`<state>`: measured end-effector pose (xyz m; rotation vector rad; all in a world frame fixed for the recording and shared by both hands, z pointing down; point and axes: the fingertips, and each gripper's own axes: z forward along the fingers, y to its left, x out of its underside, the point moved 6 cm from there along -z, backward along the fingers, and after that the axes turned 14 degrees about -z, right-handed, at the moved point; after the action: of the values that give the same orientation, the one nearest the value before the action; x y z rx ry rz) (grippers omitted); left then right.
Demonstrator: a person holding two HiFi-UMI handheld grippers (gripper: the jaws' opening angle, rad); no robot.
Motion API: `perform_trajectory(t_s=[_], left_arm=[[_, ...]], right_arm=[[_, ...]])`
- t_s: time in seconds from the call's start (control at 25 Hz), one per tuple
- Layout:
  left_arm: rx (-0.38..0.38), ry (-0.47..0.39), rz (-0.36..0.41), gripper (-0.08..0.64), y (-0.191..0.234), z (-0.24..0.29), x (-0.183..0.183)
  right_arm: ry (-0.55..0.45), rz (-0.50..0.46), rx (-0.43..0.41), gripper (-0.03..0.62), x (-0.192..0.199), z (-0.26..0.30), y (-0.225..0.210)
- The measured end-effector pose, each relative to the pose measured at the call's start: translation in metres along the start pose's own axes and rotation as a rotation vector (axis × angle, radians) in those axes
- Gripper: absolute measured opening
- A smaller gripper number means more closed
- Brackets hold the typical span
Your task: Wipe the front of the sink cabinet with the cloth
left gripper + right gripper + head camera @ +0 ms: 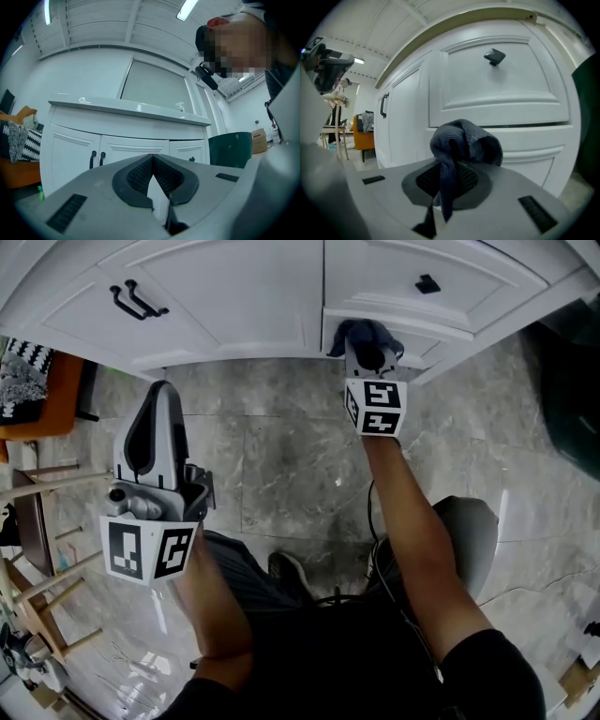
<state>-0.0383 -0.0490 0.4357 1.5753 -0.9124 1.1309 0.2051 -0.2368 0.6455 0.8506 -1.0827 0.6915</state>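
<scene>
The white sink cabinet (234, 296) fills the top of the head view, with two black door handles (136, 299) and a black drawer knob (427, 283). My right gripper (367, 351) is shut on a dark blue cloth (364, 332) and holds it against the lower drawer front. In the right gripper view the bunched cloth (461, 140) sits at the jaw tips, against the white panel below the knob (494, 56). My left gripper (161, 399) hangs back over the floor, shut and with nothing in it. Its view shows the cabinet (117, 150) from a distance.
Grey marble floor tiles (291, 474) lie below the cabinet. An orange seat with a patterned cushion (28, 381) and wooden stool legs (47, 549) stand at the left. A dark green bin (572, 399) is at the right. A grey stool (469, 531) is under the person.
</scene>
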Motion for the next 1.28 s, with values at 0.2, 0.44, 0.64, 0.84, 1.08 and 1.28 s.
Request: perform_trajectory(t_s=[0.2,0.44,0.64,0.84,1.08,1.28], left_arm=[[-0.016,0.001,-0.009,0.003,0.005,-0.001,0.001],[-0.002,0.011,-0.011,0.003,0.004,0.004,0.005],[-0.004,0.024,-0.009,0.003,0.005,0.006,0.009],[-0.002,0.044,-0.002,0.003,0.003,0.008,0.015],[-0.006,0.041,-0.006,0.003,0.003,0.008,0.016],[-0.008,0.044,0.002,0.003,0.001,0.006,0.018]], right_arm=[[0.025,0.108,0.282,0.029,0.026,-0.023,-0.059],[0.087,0.25,0.559,0.029,0.062,-0.052,-0.122],[0.137,0.296,0.472,0.029,0.079,-0.036,-0.107],[0.035,0.028,0.394,0.028,0.021,-0.022,-0.053],[0.049,-0.128,0.027,0.028,0.016,0.009,0.007],[0.22,0.019,0.077,0.028,0.081,0.012,-0.019]])
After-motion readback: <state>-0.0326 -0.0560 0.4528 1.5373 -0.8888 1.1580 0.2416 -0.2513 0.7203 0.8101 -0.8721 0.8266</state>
